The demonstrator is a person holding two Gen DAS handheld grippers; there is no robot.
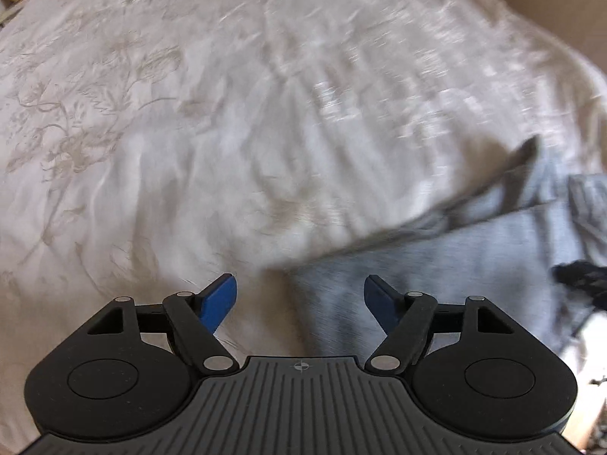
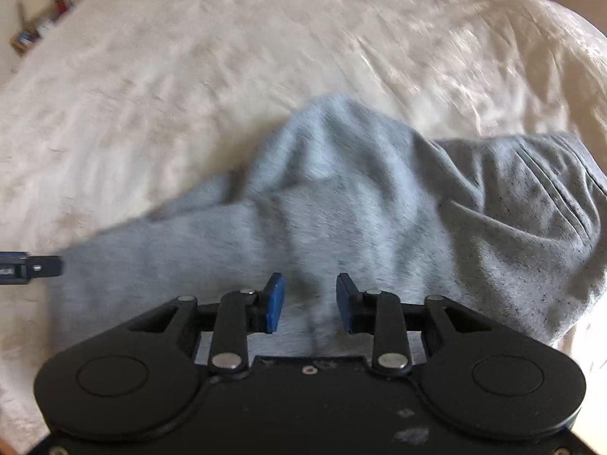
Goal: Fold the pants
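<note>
Grey pants bunched on my white patterned bedspread, both grippers empty.
The right wrist view alone shows the soft grey jersey pants heaped whole under my half-open right gripper; my wide-open left gripper straddles their edge.

A home bedroom: a bed under a pale floral bedspread, a cluttered shelf beside it.

sunlit white floral bedspread, cluttered shelf beyond, beige wall
</note>
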